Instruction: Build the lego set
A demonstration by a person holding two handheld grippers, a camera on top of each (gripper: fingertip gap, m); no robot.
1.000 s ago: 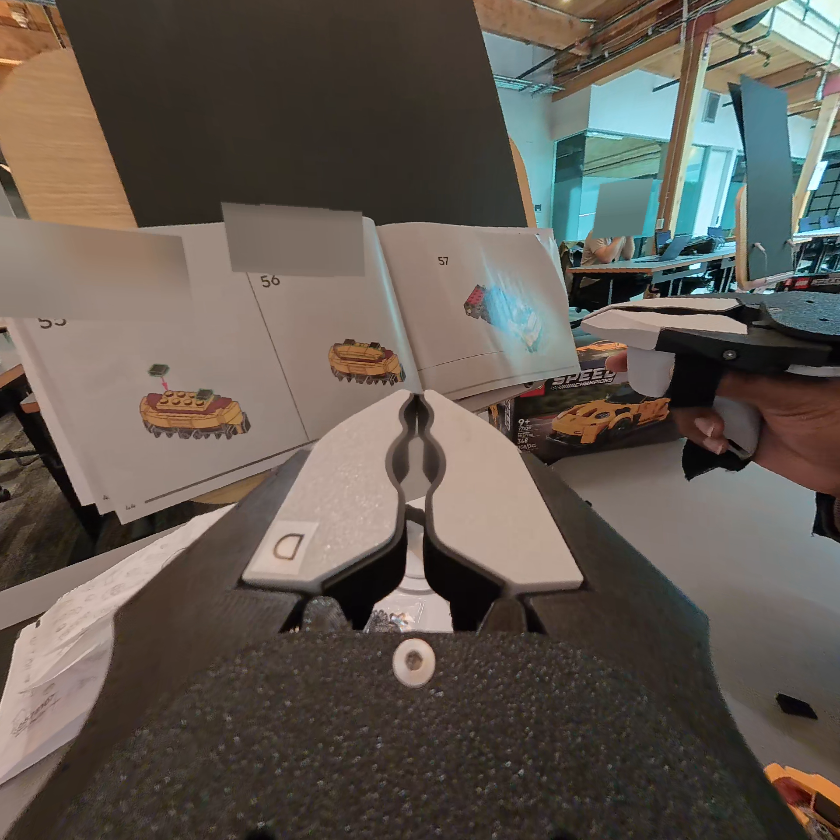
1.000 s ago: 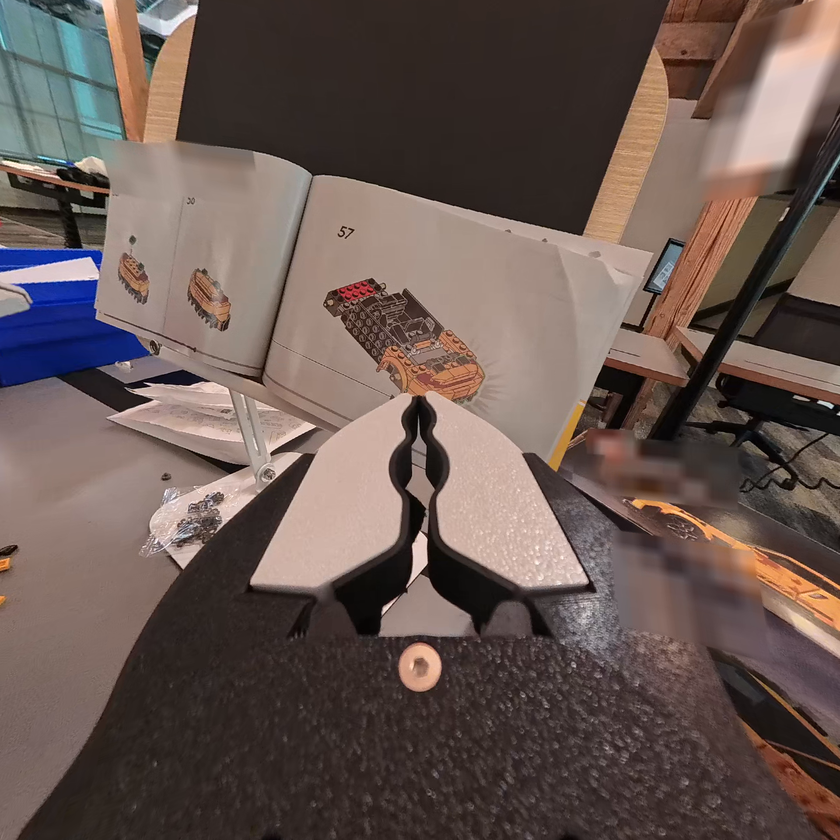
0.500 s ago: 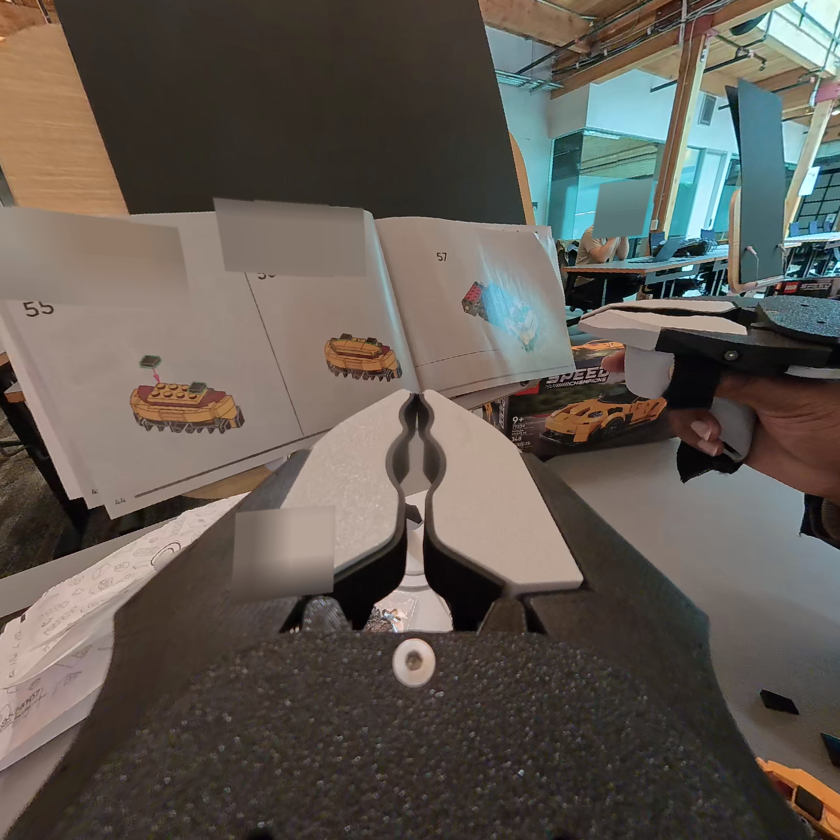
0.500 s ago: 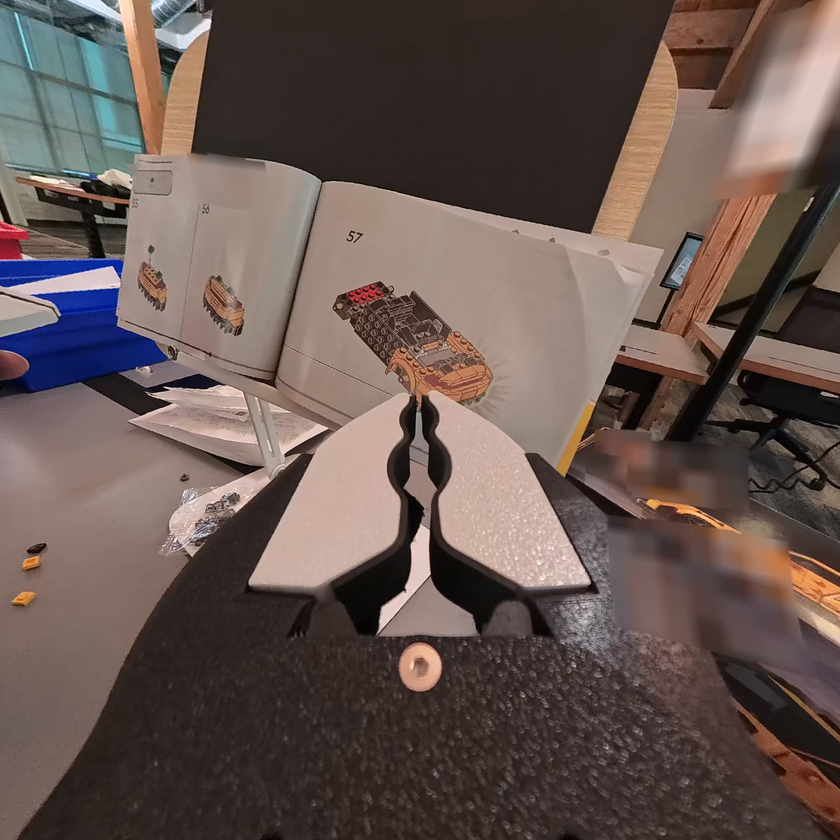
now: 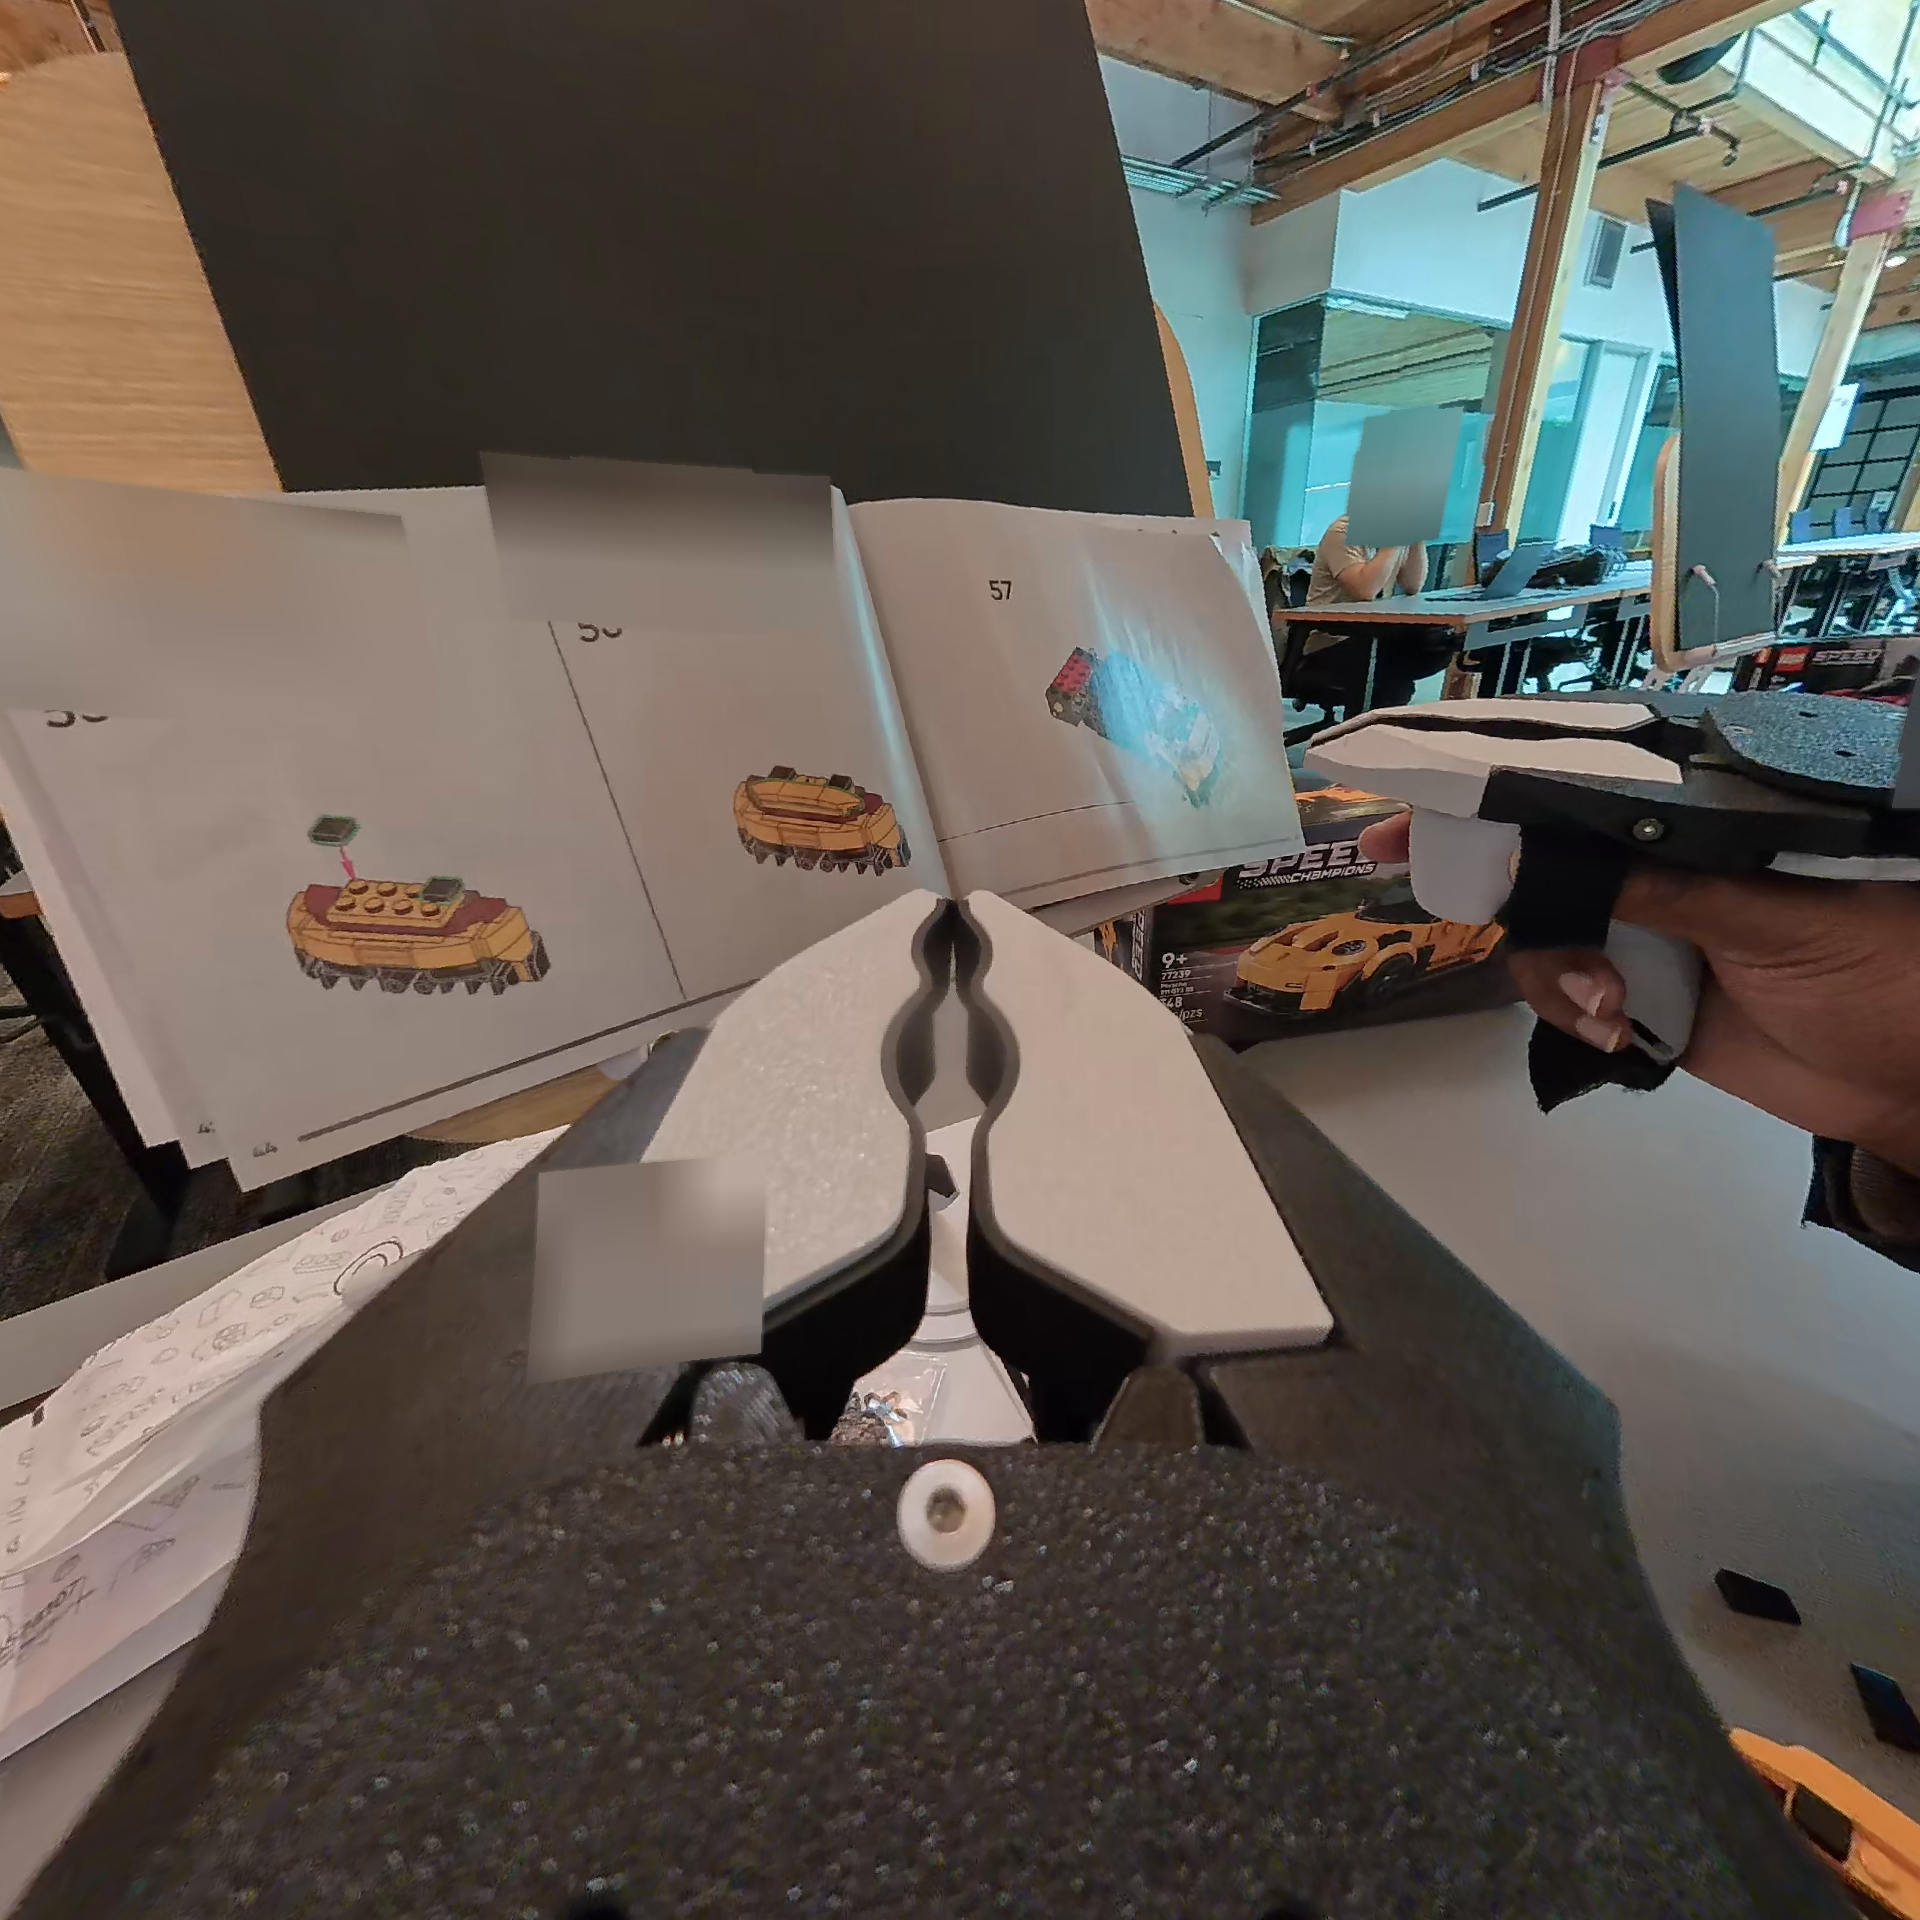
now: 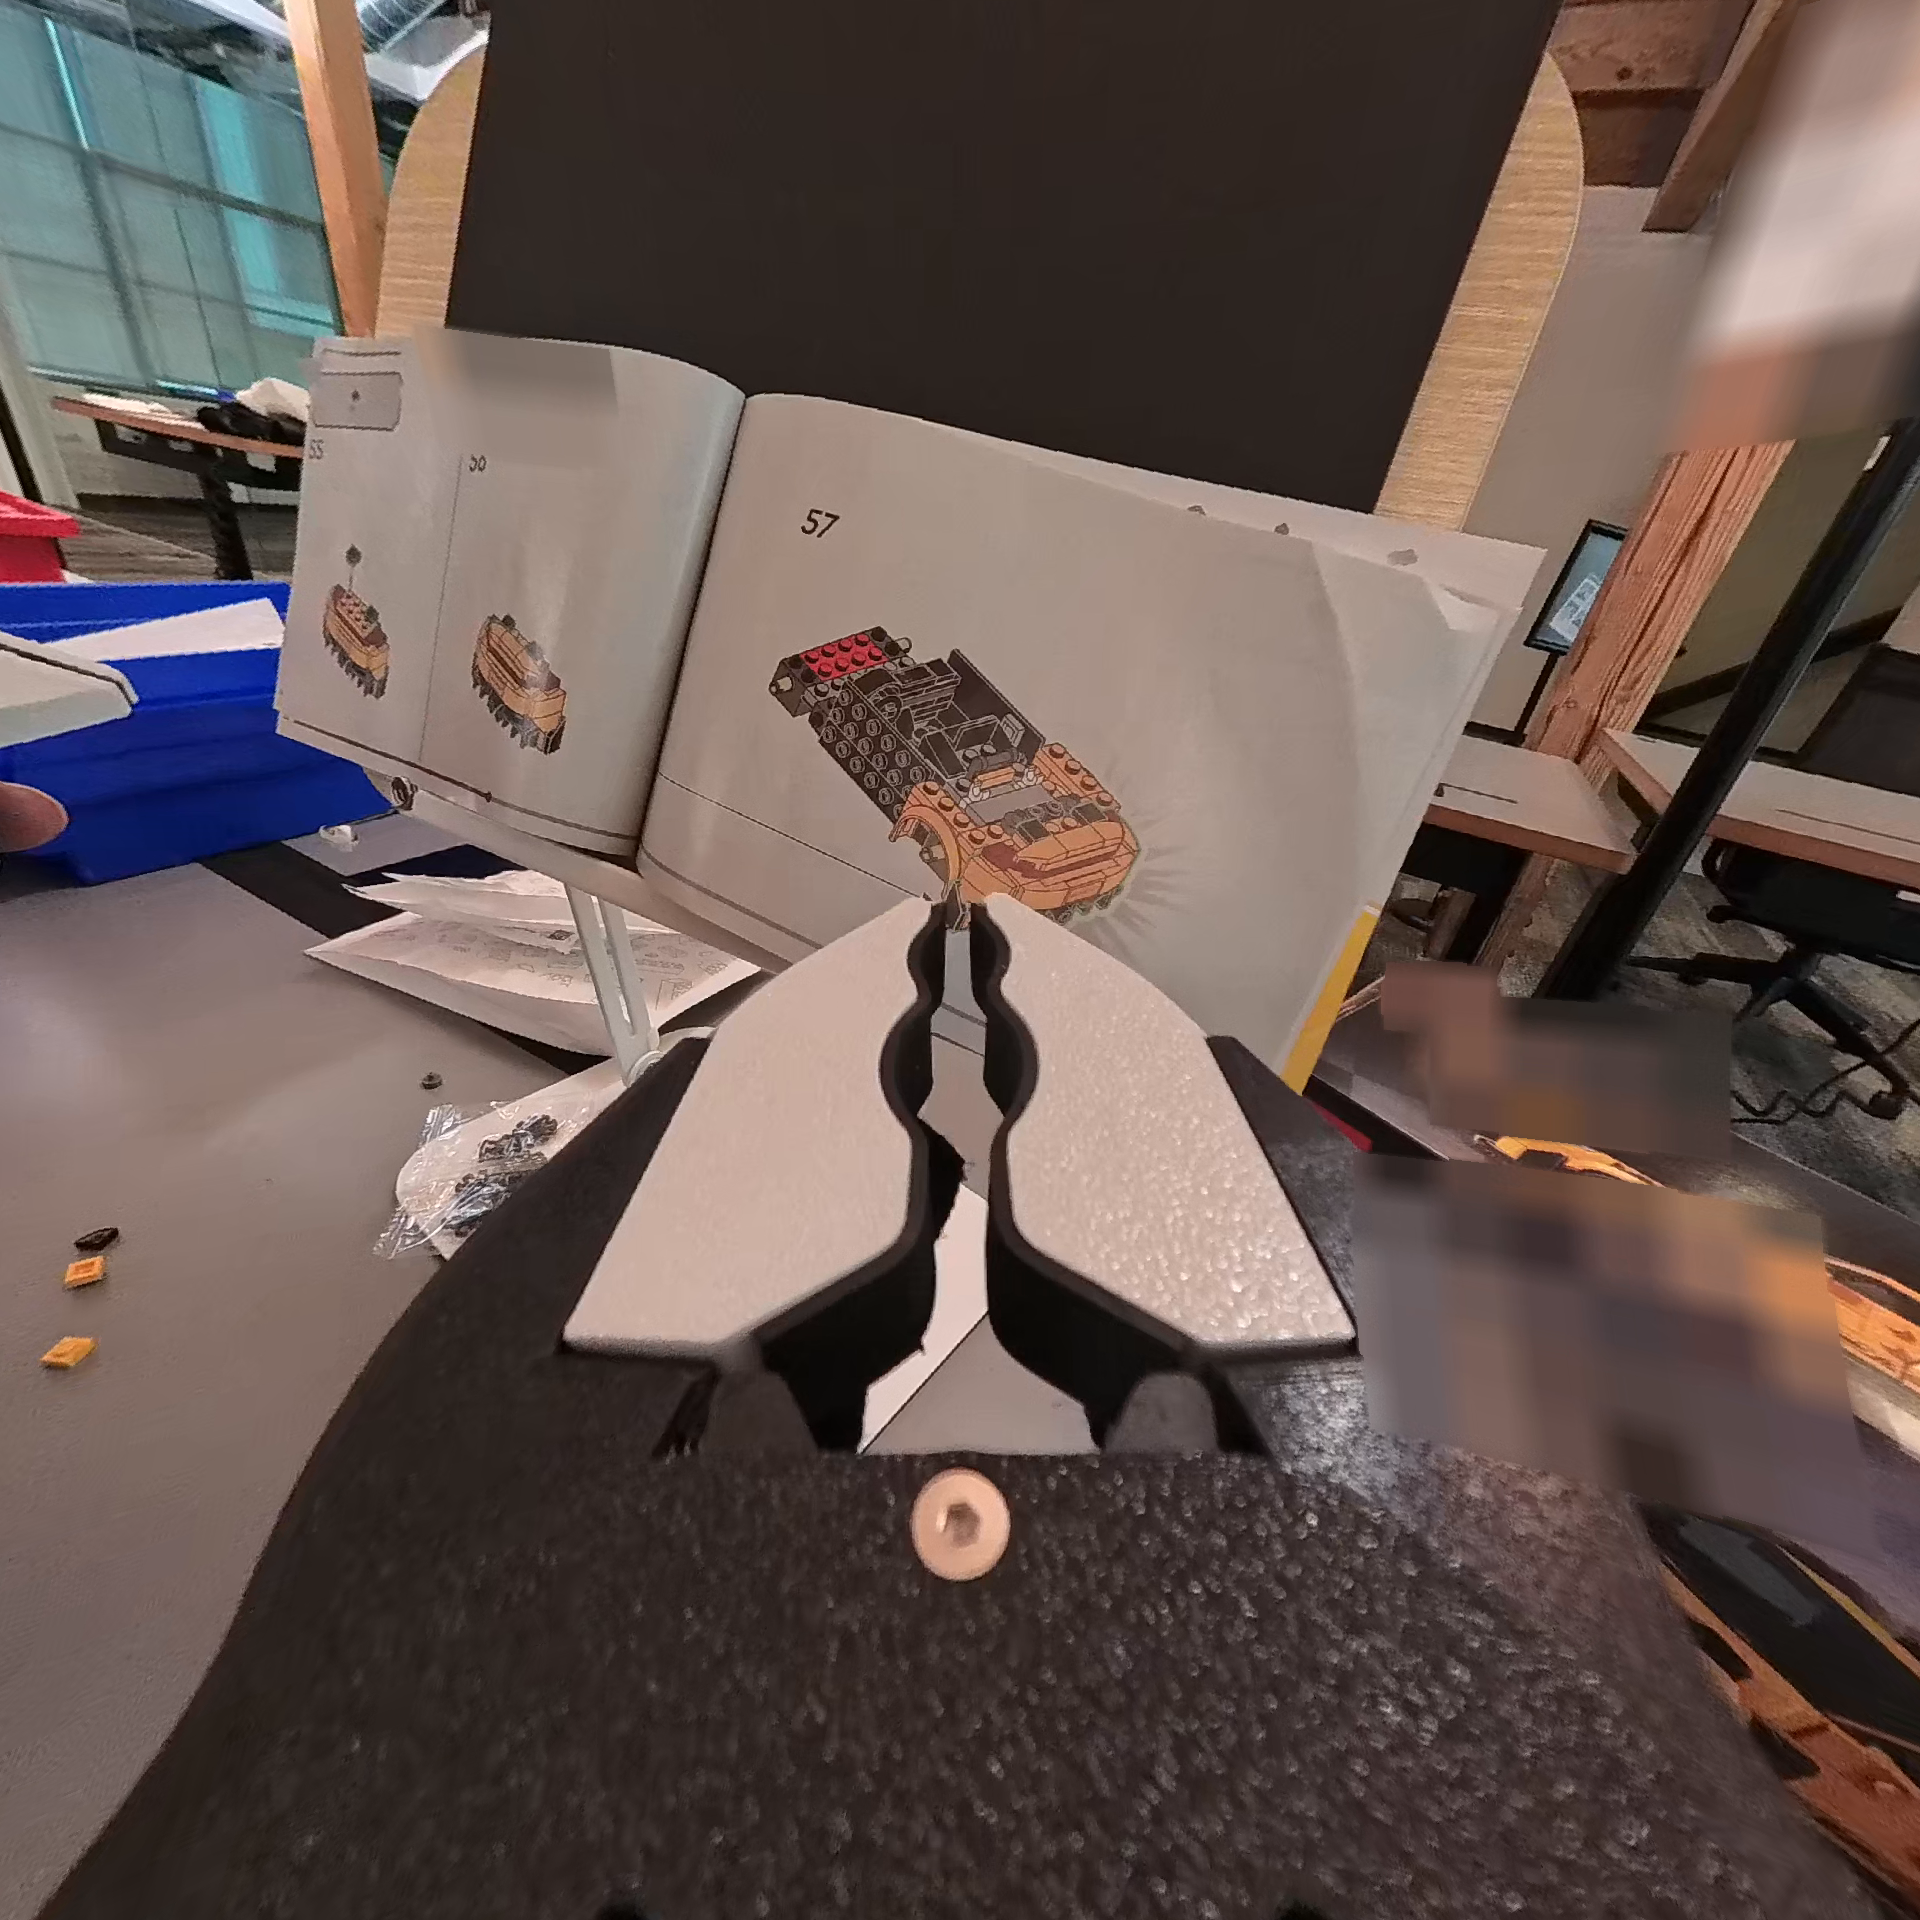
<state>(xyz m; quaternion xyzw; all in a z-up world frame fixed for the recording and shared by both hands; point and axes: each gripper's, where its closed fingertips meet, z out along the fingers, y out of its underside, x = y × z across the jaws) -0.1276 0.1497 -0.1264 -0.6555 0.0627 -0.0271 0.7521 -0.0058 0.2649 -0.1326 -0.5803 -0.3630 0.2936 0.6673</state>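
You are holding both tools up, facing an instruction booklet [image 6: 1039,644] that is standing open on a white stand [image 6: 613,987] against a dark board. Your left tool [image 5: 956,909] has its tips pressed together on nothing; your right tool [image 6: 961,906] is likewise closed and empty. A clear bag of small dark pieces [image 6: 468,1174] is lying on the grey table [image 6: 208,1091] near the stand, with printed paper sheets [image 6: 499,945] behind it. A blue bin [image 6: 177,748] is sitting at the far left; its contents are hidden. The set's box [image 5: 1340,945], bearing printed writing and picturing a yellow car, is standing right of the booklet. Loose orange and black pieces [image 6: 78,1273] are lying apart on open table at the left.
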